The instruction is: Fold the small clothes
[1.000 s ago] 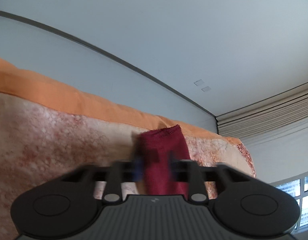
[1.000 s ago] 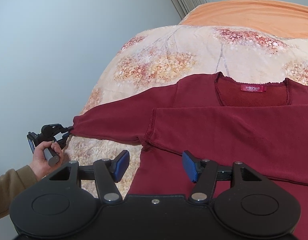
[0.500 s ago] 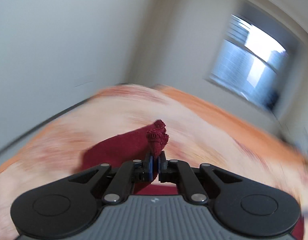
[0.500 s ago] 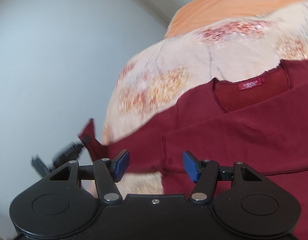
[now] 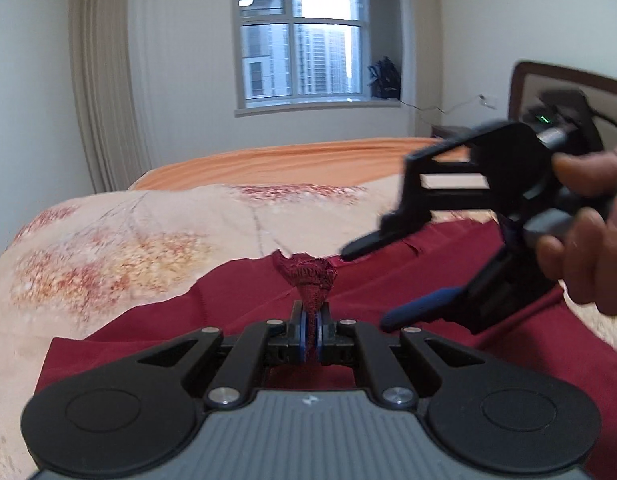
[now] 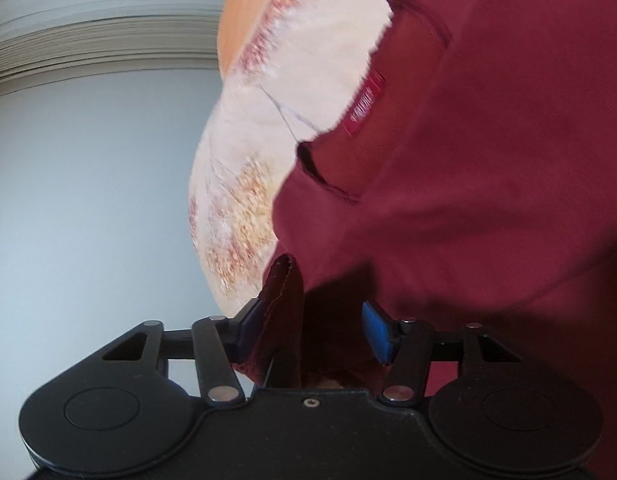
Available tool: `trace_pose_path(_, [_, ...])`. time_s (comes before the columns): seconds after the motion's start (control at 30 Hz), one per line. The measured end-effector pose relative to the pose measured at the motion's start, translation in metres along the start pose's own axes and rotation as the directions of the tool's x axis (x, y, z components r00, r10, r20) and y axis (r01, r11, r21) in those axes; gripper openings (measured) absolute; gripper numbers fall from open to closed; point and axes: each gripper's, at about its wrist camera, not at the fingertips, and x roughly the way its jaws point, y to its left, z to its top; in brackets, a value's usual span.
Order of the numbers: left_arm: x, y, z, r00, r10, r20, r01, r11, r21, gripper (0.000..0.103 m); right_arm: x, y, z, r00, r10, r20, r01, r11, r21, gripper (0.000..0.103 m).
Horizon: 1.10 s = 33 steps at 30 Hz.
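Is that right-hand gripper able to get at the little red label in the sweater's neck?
Probably yes. The right gripper stands open, and the label lies uncovered ahead of it, though a fold of the maroon sweater hangs between its fingers.

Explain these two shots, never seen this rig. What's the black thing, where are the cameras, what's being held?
There is no robot here. A person holds a handheld two-finger gripper in each hand, and each one carries a fisheye camera looking out along its fingers. One picture is from the left gripper, the other from the right gripper. The left view also shows the right one in the person's hand.

A maroon sweater lies on the floral bedspread. The left fingers are shut on its sleeve cuff. The right fingers have just been closing a little but stand apart. A maroon cloth edge sits between them against one pad, not pinched.
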Motion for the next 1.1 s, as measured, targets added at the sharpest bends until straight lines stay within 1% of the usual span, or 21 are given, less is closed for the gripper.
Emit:
trace_pose_path(0.13, [-0.005,-0.014,-0.002,1.0,0.0,-0.009,0.001,0.994,0.112,0.004,0.003,-0.002,-0.001,1.0,0.029,-0.012,-0.029,1.0,0.005,0.057])
trace_pose_path(0.2, [-0.006,-0.019,-0.005,1.0,-0.005,-0.012,0.006,0.988,0.153,0.004,0.006,-0.002,0.0,0.999,0.031,-0.017,-0.031,1.0,-0.001,0.057])
trace_pose_path(0.23, [-0.008,-0.022,-0.005,1.0,-0.012,-0.013,0.014,0.986,0.164,0.004,0.007,-0.002,-0.001,0.999,0.026,-0.021,-0.026,1.0,-0.007,0.055])
trace_pose_path(0.3, [-0.01,-0.024,-0.006,1.0,-0.022,-0.015,0.024,0.985,0.169,0.004,0.009,-0.001,-0.002,0.999,0.005,-0.036,-0.006,0.999,-0.033,0.042])
trace_pose_path(0.37, [-0.011,-0.025,-0.007,0.999,-0.034,-0.02,0.036,0.986,0.162,0.004,0.011,0.003,-0.003,0.998,-0.029,-0.048,0.025,0.996,-0.084,0.009])
trace_pose_path(0.43, [-0.007,-0.022,-0.007,0.998,-0.046,-0.035,0.05,0.988,0.146,0.004,0.007,0.005,-0.005,0.998,-0.046,-0.035,0.042,0.991,-0.127,0.005])
trace_pose_path(0.47, [-0.008,-0.021,-0.007,0.998,-0.049,-0.039,0.054,0.989,0.138,0.005,0.004,0.006,-0.006,0.999,-0.042,-0.027,0.038,0.988,-0.148,0.004])
trace_pose_path(0.5, [-0.009,-0.02,-0.007,0.998,-0.051,-0.041,0.056,0.99,0.127,0.01,-0.001,0.007,-0.008,0.999,-0.036,-0.016,0.033,0.985,-0.171,0.004])
trace_pose_path(0.53, [-0.012,-0.018,-0.006,0.998,-0.053,-0.042,0.057,0.992,0.11,0.012,-0.006,0.008,-0.008,0.999,-0.032,-0.008,0.03,0.982,-0.185,0.004])
trace_pose_path(0.57, [-0.015,-0.014,-0.004,0.998,-0.057,-0.041,0.06,0.994,0.089,0.023,-0.013,0.008,-0.007,1.0,-0.029,0.006,0.03,0.98,-0.199,0.004])
trace_pose_path(0.6, [-0.019,-0.009,-0.003,0.998,-0.056,-0.036,0.058,0.996,0.067,0.04,-0.021,0.009,-0.005,1.0,-0.023,0.021,0.027,0.977,-0.209,0.004])
trace_pose_path(0.63, [-0.024,-0.003,-0.002,0.998,-0.05,-0.028,0.052,0.998,0.045,0.047,-0.031,0.01,-0.002,0.999,-0.016,0.038,0.023,0.976,-0.217,0.004])
trace_pose_path(0.67, [-0.028,0.003,-0.001,0.999,-0.042,-0.019,0.043,0.999,0.024,0.051,-0.043,0.01,0.002,0.998,-0.011,0.06,0.024,0.973,-0.229,0.004])
trace_pose_path(0.77, [-0.038,0.027,0.002,1.0,-0.018,-0.018,0.017,0.998,-0.06,0.052,-0.082,0.01,0.019,0.993,-0.021,0.119,0.053,0.96,-0.275,0.004])
trace_pose_path(0.8, [-0.039,0.036,0.002,1.0,-0.011,-0.022,0.009,0.996,-0.092,0.055,-0.096,0.008,0.025,0.99,-0.038,0.137,0.077,0.954,-0.289,0.004])
trace_pose_path(0.83, [-0.039,0.047,0.003,1.0,-0.004,-0.03,0.0,0.992,-0.127,0.056,-0.109,0.005,0.031,0.985,-0.064,0.158,0.11,0.948,-0.3,0.004])
trace_pose_path(0.9, [-0.035,0.065,0.003,0.999,0.02,-0.051,-0.029,0.984,-0.174,0.056,-0.135,-0.005,0.044,0.971,-0.127,0.201,0.187,0.931,-0.315,0.004])
trace_pose_path(0.97, [-0.03,0.075,0.004,0.997,0.029,-0.074,-0.044,0.979,-0.199,0.056,-0.151,-0.013,0.055,0.954,-0.186,0.236,0.258,0.91,-0.324,0.004])
trace_pose_path(1.07, [-0.019,0.087,0.004,0.994,0.021,-0.107,-0.047,0.967,-0.251,0.056,-0.167,-0.031,0.068,0.93,-0.245,0.274,0.324,0.898,-0.298,0.004])
trace_pose_path(1.1, [-0.015,0.09,0.003,0.993,0.023,-0.119,-0.054,0.963,-0.263,0.056,-0.17,-0.035,0.07,0.926,-0.255,0.28,0.335,0.896,-0.293,0.004])
